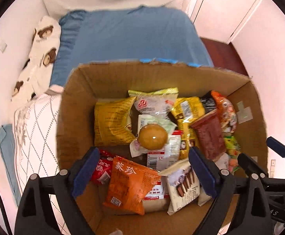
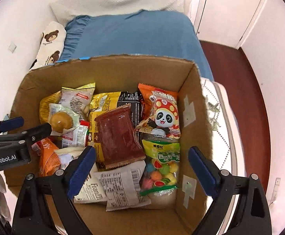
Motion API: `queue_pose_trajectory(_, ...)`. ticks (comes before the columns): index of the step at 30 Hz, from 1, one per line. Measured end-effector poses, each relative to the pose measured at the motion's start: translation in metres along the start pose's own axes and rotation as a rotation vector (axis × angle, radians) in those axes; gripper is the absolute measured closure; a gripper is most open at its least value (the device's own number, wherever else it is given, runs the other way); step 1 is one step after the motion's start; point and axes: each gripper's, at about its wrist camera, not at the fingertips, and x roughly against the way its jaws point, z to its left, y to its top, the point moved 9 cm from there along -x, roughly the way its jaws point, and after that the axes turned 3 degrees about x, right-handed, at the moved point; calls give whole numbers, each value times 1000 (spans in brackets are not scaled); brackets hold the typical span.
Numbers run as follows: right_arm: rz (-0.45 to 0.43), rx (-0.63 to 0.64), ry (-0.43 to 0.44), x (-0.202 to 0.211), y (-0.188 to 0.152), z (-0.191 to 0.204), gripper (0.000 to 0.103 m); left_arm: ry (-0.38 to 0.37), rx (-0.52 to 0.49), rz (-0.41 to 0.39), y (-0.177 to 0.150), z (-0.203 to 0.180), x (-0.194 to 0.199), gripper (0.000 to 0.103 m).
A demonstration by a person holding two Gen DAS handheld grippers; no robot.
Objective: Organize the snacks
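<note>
An open cardboard box (image 1: 79, 107) (image 2: 189, 105) holds several snack packs. My left gripper (image 1: 143, 156) hangs open over its near left part, above an orange packet (image 1: 128, 186) and a white wafer pack (image 1: 183, 184), with nothing between its pads. A wrapped round bun (image 1: 152, 136) (image 2: 61, 121) lies mid-box beside a yellow bag (image 1: 111, 123). My right gripper (image 2: 142, 152) is open over a dark red packet (image 2: 119, 139), a panda packet (image 2: 162, 113) and a bag of coloured candy balls (image 2: 162, 168), gripping none. Each gripper shows in the other's view: the right gripper (image 1: 257, 149), the left gripper (image 2: 32, 124).
The box sits on a bed with a blue blanket (image 1: 132, 35), a bear-print pillow (image 1: 44, 45) and a white patterned quilt (image 1: 36, 127). White doors (image 1: 230, 9) stand behind, and dark wood floor (image 2: 230, 78) runs along the right of the bed.
</note>
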Motion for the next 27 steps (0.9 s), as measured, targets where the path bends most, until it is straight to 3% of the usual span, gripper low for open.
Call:
queue_pose_trajectory(6,-110,-7,-28,46,-19,-6,3,48,-28,-159,-19,-3,48,10)
queue_pose_trajectory(10,-173,-15,-33,80,-39,-9,2,23,-27,-243,-45,-6,83,10)
queue_pose_trajectory(12,-214,-13,-42,101,-52,-10,2,17,-29,-277,-57,-9,100,0)
queue_pose_trajectory(16,-284,-16,-42,141,-76,-15,2,5,-26,-357,-86,-14,140,0)
queue_pose_trajectory(27,-492,-14,-63,258,-158,-6,1,0,4,-494,-175,-17,224,0)
